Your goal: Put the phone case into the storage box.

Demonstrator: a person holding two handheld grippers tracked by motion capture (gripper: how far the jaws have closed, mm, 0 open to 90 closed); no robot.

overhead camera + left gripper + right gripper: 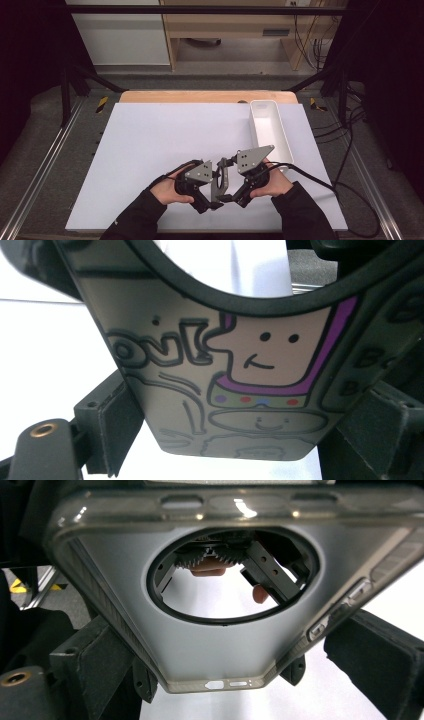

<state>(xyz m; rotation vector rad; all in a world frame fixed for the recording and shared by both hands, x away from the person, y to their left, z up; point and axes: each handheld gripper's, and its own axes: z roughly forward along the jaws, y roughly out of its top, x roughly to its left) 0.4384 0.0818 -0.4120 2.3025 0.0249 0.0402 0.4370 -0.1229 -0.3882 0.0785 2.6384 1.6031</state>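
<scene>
Being pinched between left gripper (216, 196) and right gripper (231, 192): phone case (223, 179), steadied; tray (270, 131) at two o'clock.

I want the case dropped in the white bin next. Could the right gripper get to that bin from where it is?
Probably yes. The right gripper is beside the white bin's near end, with bare table between them. But the phone case sits between the jaws of both grippers, so the left gripper would likely have to let go first.
</scene>
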